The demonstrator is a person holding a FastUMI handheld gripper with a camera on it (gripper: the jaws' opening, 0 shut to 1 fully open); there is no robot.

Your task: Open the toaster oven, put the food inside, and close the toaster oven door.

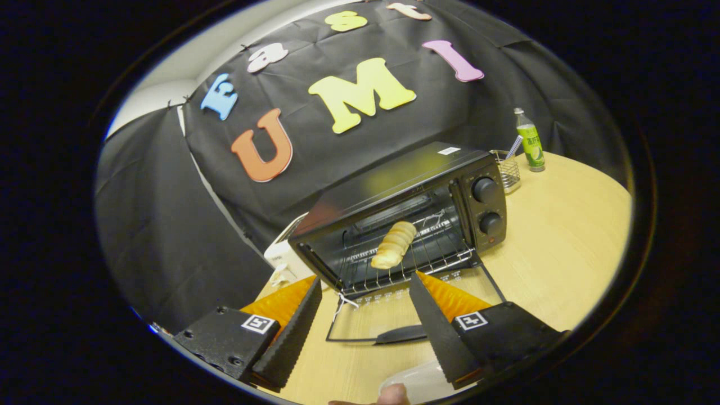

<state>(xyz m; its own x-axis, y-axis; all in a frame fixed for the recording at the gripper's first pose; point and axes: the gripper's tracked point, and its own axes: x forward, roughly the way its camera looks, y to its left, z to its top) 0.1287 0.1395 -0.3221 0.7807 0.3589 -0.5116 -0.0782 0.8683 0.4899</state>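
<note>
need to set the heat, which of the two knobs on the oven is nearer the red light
The lower knob: the red light sits just under it. The upper knob is farther up the oven panel. The claw is open.

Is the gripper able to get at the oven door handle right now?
Probably yes. The gripper is open and empty, and the handle of the lowered door lies between its fingers with nothing over it. The bread sits on the rack beyond.
</note>
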